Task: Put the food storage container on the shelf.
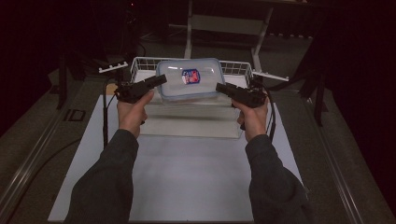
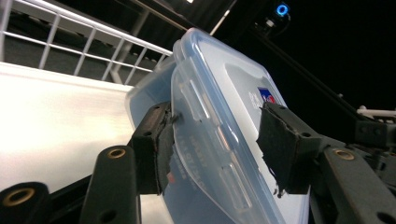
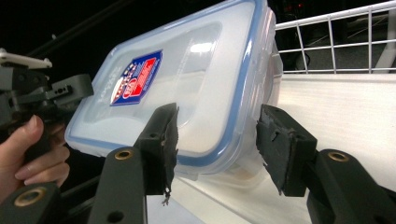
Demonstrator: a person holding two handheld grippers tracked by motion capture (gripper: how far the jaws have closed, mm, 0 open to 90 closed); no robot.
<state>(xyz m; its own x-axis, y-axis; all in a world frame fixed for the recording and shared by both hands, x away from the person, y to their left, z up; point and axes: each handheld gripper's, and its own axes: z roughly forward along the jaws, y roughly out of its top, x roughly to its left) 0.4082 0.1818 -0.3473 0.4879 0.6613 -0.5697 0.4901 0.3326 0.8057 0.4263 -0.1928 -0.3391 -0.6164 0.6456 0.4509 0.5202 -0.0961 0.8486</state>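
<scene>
A clear plastic food container (image 1: 190, 79) with a blue-rimmed lid and a red-and-blue label is held up, tilted, over a white wire basket (image 1: 140, 63). My left gripper (image 1: 161, 80) takes its left end and my right gripper (image 1: 219, 87) its right end. In the left gripper view the container (image 2: 210, 102) sits between the jaws of the left gripper (image 2: 215, 140), pads against base and lid. In the right gripper view the container (image 3: 187, 84) lies between the jaws of the right gripper (image 3: 215, 135), pads at its lid and base.
The basket rails (image 2: 70, 37) (image 3: 336, 42) stand behind the container. A white raised surface (image 1: 187, 121) lies below it, on a white mat (image 1: 187, 177) on the table. A dark frame and table legs (image 1: 189, 28) stand at the back.
</scene>
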